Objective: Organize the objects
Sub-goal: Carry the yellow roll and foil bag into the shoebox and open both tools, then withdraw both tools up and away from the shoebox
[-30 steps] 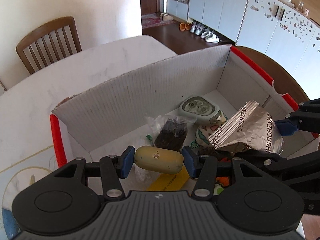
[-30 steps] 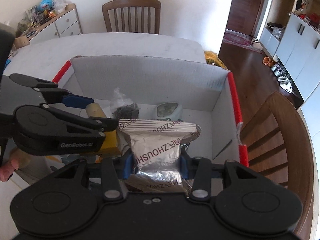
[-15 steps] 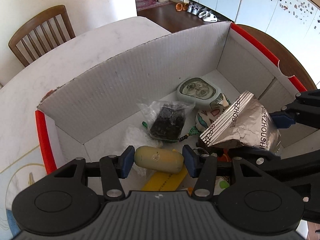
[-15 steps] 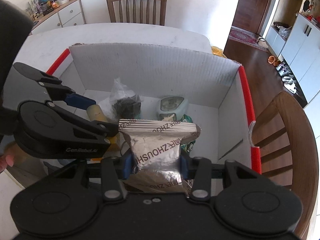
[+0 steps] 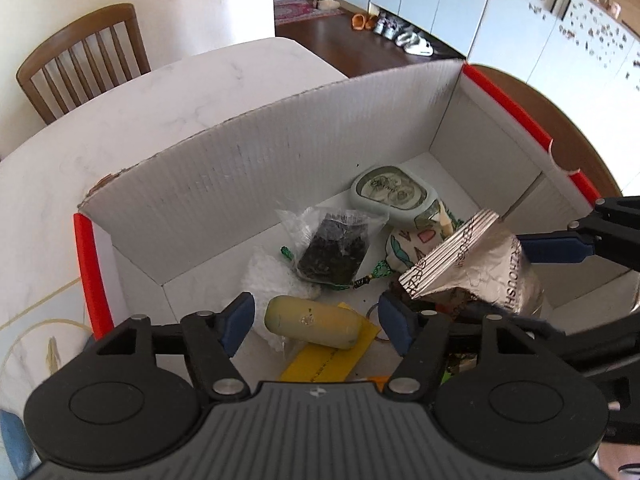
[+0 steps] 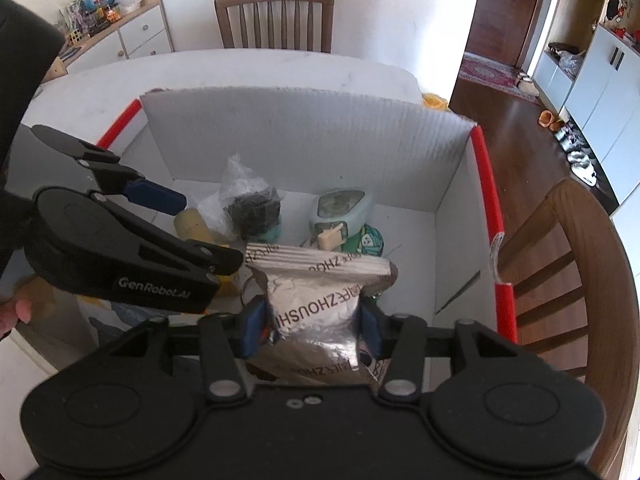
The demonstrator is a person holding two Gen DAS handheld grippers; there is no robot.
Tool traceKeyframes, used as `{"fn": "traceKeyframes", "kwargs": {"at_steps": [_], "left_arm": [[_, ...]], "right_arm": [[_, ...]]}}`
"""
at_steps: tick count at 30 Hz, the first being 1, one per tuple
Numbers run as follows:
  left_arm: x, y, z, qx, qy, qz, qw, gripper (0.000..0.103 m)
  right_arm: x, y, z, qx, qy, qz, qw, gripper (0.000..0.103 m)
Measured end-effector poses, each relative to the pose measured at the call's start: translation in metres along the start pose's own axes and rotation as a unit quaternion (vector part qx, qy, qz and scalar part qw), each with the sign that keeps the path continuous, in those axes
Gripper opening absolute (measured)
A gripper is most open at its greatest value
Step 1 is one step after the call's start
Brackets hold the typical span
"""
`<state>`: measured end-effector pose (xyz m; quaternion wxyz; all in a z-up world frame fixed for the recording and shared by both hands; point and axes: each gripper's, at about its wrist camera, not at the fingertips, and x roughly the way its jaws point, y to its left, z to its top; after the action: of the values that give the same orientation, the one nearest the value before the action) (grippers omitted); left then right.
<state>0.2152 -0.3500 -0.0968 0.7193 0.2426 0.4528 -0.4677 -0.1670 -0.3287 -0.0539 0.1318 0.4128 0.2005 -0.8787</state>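
A white cardboard box (image 5: 248,160) with red edge strips stands on the white table; it also shows in the right wrist view (image 6: 312,132). My left gripper (image 5: 316,322) is open above the box, and a yellow-tan cylinder (image 5: 312,322) lies loose below, between its blue pads without touching them. My right gripper (image 6: 312,326) is shut on a silver foil pouch (image 6: 316,308) and holds it over the box; the pouch also shows in the left wrist view (image 5: 480,268).
In the box lie a clear bag of dark stuff (image 5: 336,252), a pale green tin (image 5: 392,196), a patterned pouch (image 5: 416,244) and a yellow card (image 5: 332,356). Wooden chairs (image 6: 276,16) stand around the table (image 5: 168,100).
My left gripper has opened and let go of the yellow-tan cylinder, which now lies in the box. My right gripper still holds the foil pouch and has moved slightly over the box.
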Motion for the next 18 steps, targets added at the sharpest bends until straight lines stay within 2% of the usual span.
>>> {"fn": "traceKeyframes", "kwargs": {"at_steps": [12,18], "left_arm": [[-0.04,0.0,-0.008,-0.022,-0.057,-0.015,0.998,0.077],[-0.068,0.004,-0.018,-0.019,-0.094,-0.013,0.9953,0.077]], "right_arm": [[-0.032,0.008,-0.001,-0.006,-0.028,0.003,1.0,0.063],[-0.052,0.016,-0.005,-0.001,-0.044,0.007,0.999,0.067]]}}
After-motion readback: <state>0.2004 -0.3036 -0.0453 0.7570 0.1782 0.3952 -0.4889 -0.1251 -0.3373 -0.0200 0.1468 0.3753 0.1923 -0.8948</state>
